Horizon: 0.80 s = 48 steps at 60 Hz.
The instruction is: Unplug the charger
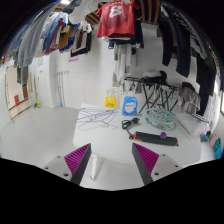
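On the white table [60, 135], the open claw [112, 160] holds nothing.

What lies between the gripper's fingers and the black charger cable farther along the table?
In the gripper view the open gripper faces bare white table. Nothing sits on the stretch up to the black cable; wire hangers lie off to one side.

We're seeing open table [60, 135] ahead; cable clutter [130, 123] and power strip [160, 137] are blocking at 1 o'clock.
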Each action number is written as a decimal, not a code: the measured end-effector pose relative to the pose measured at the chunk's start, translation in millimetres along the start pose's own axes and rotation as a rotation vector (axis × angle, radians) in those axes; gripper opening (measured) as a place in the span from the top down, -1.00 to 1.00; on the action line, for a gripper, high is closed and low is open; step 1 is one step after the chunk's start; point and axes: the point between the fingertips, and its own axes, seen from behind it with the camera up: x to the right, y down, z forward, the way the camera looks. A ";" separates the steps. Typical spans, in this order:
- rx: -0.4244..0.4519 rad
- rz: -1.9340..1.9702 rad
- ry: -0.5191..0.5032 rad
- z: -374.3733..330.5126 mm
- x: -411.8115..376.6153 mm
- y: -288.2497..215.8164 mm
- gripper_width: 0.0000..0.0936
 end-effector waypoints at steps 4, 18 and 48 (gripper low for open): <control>0.000 0.015 0.015 2.6 7.8 0.7 -0.83; 0.021 0.054 0.107 35.4 83.6 -0.4 -0.83; 0.043 0.166 0.250 155.5 264.2 25.6 -0.84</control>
